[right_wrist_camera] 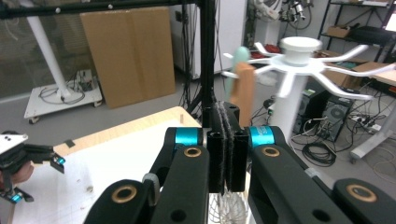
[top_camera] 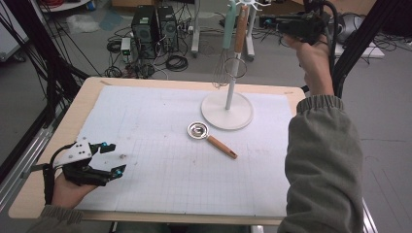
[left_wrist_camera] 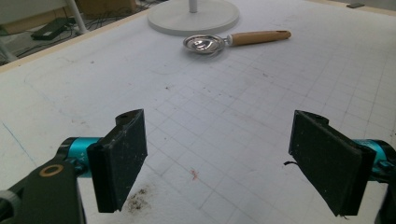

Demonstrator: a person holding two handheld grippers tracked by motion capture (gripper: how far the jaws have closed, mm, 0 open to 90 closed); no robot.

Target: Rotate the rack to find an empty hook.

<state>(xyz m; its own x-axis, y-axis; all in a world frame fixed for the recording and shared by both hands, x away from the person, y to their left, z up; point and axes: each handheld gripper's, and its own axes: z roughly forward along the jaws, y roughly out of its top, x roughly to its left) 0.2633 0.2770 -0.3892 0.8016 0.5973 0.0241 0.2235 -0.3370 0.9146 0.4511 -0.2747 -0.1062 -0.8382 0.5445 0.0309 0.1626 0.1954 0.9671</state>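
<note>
**Weighing up the strainer spoon left on the mat**

Lying flat on the gridded mat (top_camera: 160, 184), just in front of the round base of the white rack (top_camera: 228, 97): a small strainer spoon (top_camera: 211, 138), metal bowl toward the rack, wooden handle angled back toward the person's side. Probably light and stiff, with nothing fragile about it. Polished bowl likely slippery and too shallow for a sure pinch; wooden handle the better place to grip, matte and roughly round. Best taken near the middle of the handle, or slightly toward the bowl for balance. Worth leaving the hole at the free end clear, presumably meant for one of the rack's prongs. Low profile against the mat, so jaws needed almost flush with the surface, one on either side of the handle.

Left gripper (top_camera: 115, 158) resting low at the near left corner of the mat, held in a hand with the forearm along the table edge, jaws spread wide and empty, aimed across the mat at the spoon but well apart from it.

Right gripper (top_camera: 286, 26) raised high on a lifted forearm, level with the rack's top, pads pressed together with nothing seen between them. Just beyond its tips, a hanging wooden-handled utensil (top_camera: 240, 29) beside a mint-handled whisk (top_camera: 222, 73).
</note>
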